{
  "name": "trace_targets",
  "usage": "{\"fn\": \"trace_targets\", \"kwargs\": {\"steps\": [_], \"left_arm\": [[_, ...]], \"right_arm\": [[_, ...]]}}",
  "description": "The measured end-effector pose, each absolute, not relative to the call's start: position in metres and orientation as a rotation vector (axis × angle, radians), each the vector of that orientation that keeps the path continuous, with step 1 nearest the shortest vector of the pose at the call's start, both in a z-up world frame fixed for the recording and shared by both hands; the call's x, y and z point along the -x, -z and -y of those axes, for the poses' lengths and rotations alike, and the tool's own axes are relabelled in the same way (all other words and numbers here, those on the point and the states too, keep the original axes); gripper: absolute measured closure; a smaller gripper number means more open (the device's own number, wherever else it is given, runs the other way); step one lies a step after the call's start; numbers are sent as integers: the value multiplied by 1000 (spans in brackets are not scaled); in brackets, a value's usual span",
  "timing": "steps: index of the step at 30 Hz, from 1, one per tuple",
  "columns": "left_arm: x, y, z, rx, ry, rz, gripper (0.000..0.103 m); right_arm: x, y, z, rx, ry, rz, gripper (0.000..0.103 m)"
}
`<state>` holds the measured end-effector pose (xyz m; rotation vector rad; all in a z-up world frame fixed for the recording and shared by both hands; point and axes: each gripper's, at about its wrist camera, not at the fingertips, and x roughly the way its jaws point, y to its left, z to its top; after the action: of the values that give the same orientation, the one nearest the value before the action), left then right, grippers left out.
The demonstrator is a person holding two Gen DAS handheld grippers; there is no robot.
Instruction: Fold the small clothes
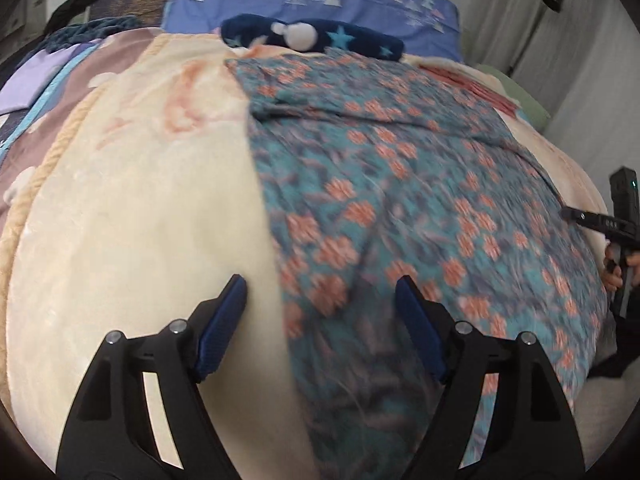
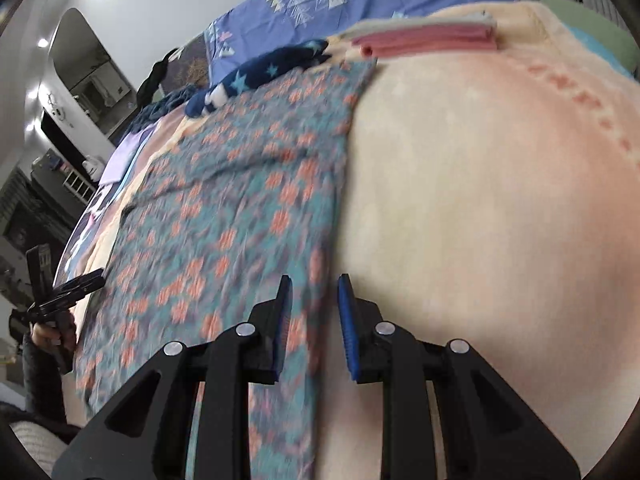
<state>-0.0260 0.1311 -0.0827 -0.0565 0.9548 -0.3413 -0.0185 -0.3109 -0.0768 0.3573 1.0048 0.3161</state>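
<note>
1. Blanket (image 1: 140, 208): cream plush, soft and matt.
2. Floral garment (image 1: 400, 184): thin woven cloth, matt, lightly creased.
3. Starred cloth (image 1: 320, 38) at 12 o'clock: fuzzy navy fleece.
4. Left tongs (image 1: 320, 292): matt black plastic, ribbed blue pads, shiny metal pins.
5. Pink stack (image 2: 428, 38): smooth folded cloth.

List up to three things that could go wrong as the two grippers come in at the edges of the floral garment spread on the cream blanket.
1. The left gripper straddles the floral garment's edge over the cream blanket; it might pinch the plush blanket too.
2. The right gripper stands only narrowly open, so it may miss or only nip the edge.
3. Lifting could drag the garment against the navy star-patterned item at its far end.
</note>
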Motion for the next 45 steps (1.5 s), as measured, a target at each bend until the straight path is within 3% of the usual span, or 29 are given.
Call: {"fn": "trace_targets", "kwargs": {"steps": [13, 19, 22, 24, 25, 26, 28, 36, 45], "left_arm": [[118, 84, -145, 119, 540, -956, 39], [114, 87, -139, 155, 580, -962, 40], [131, 82, -138, 134, 560, -951, 47], [140, 84, -147, 195, 572, -935, 56], [142, 85, -152, 240, 579, -918, 62], [140, 86, -159, 332, 609, -894, 99], [134, 80, -167, 502, 674, -820, 100], [129, -42, -151, 324, 664, -482, 100], [192, -82, -143, 251, 625, -374, 100]], "right_arm": [[120, 80, 330, -511, -489, -1005, 79], [110, 85, 315, -508, -577, -1017, 77], [118, 80, 313, -480, -565, -1032, 77], [131, 76, 314, -447, -585, -1028, 79], [135, 76, 316, -449, -592, -1020, 87], [135, 78, 319, -480, -595, -1012, 96], [125, 79, 321, -587, -628, -1004, 100], [107, -42, 337, -605, -700, -610, 101], [177, -97, 360, -479, -627, -425, 101]]}}
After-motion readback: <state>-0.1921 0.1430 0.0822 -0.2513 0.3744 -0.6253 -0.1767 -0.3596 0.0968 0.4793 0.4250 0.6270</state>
